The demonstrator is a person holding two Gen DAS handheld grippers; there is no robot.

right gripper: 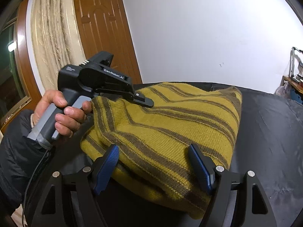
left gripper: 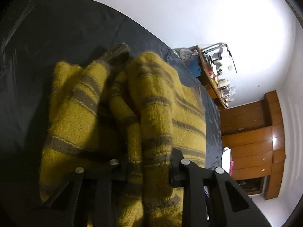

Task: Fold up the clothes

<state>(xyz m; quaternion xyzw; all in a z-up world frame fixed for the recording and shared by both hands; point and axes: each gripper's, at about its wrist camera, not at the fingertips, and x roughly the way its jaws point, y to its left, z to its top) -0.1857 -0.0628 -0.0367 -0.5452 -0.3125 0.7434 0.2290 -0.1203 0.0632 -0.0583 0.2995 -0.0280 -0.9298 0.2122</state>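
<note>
A mustard-yellow knitted sweater with brown stripes [right gripper: 170, 128] lies folded on a dark bed sheet [right gripper: 274, 141]. It also fills the left wrist view [left gripper: 98, 113], bunched in thick folds. My right gripper [right gripper: 155, 162] is open, its blue-padded fingers [right gripper: 108, 164] straddling the sweater's near edge. My left gripper [right gripper: 144, 101], seen in the right wrist view in a bare hand, rests on the sweater's far left part. In its own view its fingers are buried in folds of the sweater [left gripper: 155, 170], so I cannot tell how its jaws stand.
A white wall [right gripper: 208, 28] rises behind the bed. A wooden door [right gripper: 106, 28] and a cream curtain [right gripper: 53, 28] stand at the left. A cluttered wooden desk [left gripper: 215, 71] and a wooden wardrobe [left gripper: 255, 141] stand beyond the bed's far edge.
</note>
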